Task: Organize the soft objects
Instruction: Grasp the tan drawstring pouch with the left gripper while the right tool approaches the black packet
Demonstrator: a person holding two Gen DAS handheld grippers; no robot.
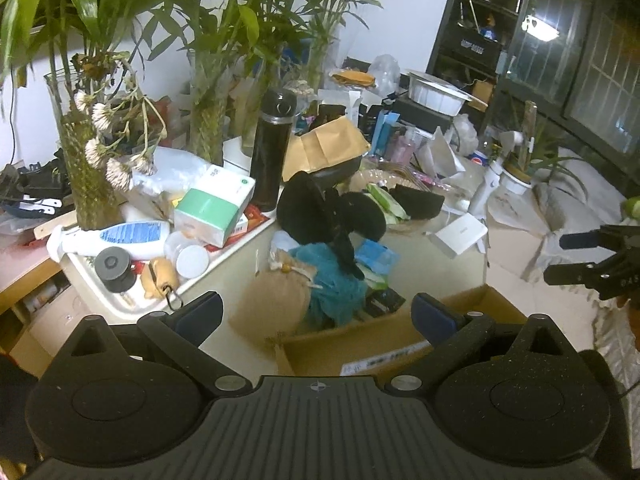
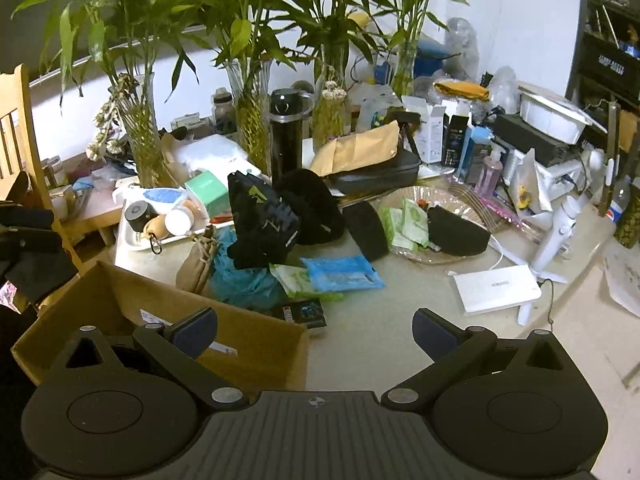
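A heap of soft things lies mid-table: black gloves (image 2: 260,224), a black knit hat (image 2: 316,204), a teal mesh puff (image 2: 240,282) and a burlap pouch (image 2: 196,260). The left wrist view shows the same black pile (image 1: 320,208), teal puff (image 1: 336,284) and pouch (image 1: 272,300). An open cardboard box (image 1: 360,344) (image 2: 256,344) stands at the table's near edge, just in front of the heap. My left gripper (image 1: 316,314) is open above the box's far rim, holding nothing. My right gripper (image 2: 316,330) is open and holds nothing, right of the box; it also shows as the right gripper (image 1: 560,257).
Tall glass vases of bamboo (image 2: 252,136) and a black flask (image 2: 286,136) stand behind the heap. A white tray (image 1: 120,300) of bottles sits left. A glass plate (image 2: 440,200) holds green packets and a black pad. Wipe packs (image 2: 340,274) and a white box (image 2: 496,288) lie nearby.
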